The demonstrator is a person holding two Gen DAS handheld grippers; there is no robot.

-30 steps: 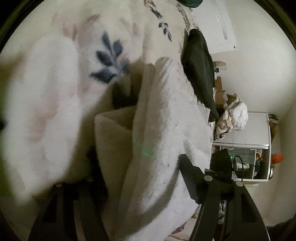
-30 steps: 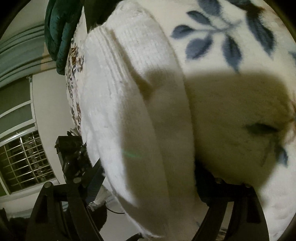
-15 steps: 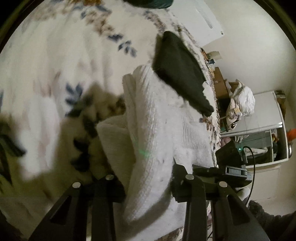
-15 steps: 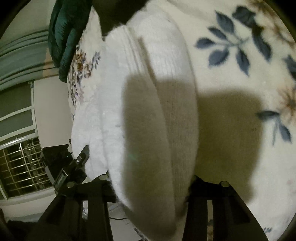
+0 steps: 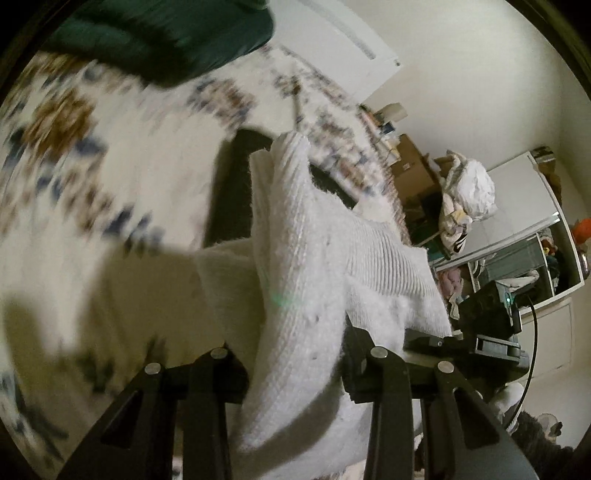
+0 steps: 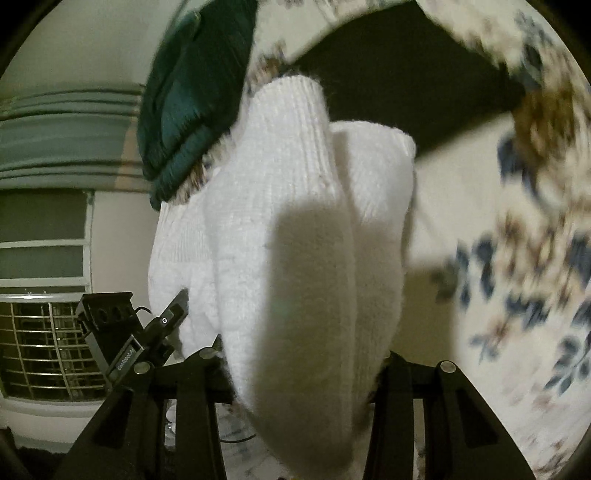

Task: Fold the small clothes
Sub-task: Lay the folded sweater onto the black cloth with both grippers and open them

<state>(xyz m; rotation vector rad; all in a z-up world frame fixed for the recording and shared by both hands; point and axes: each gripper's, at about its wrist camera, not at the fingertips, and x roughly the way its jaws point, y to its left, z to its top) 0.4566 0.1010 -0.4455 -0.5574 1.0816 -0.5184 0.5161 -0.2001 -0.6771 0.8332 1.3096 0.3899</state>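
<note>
Both tongs point(image 5: 295, 363) point(image 6: 301, 363) clamp white knit garment point(image 5: 317, 258) above floral blanket point(image 5: 92, 177)

Both views sit just behind a pair of black gripper fingers and look forward and steeply down along them, very close to a white ribbed knitted garment point(image 5: 295, 266) that fills the middle of each picture.

The left wrist view faces across a cream bedspread printed with blue and brown flowers point(image 5: 74, 155), blurred on its left, toward a far white wall and a white cabinet with a mirrored door point(image 5: 524, 206) on its right.

The right wrist view faces the other way across the same white garment point(image 6: 288, 221), with a barred window point(image 6: 40, 347) at its left and the flowered bedspread point(image 6: 517, 258) on its right.

Shared by both: the garment, the bedspread, a dark green quilted bundle point(image 5: 166, 33) point(image 6: 192, 96) at the far end, and a black cloth point(image 5: 232, 188) point(image 6: 406, 66) beneath the garment. The right view also catches the other gripper's black body point(image 6: 122, 332) at its near left.
</note>
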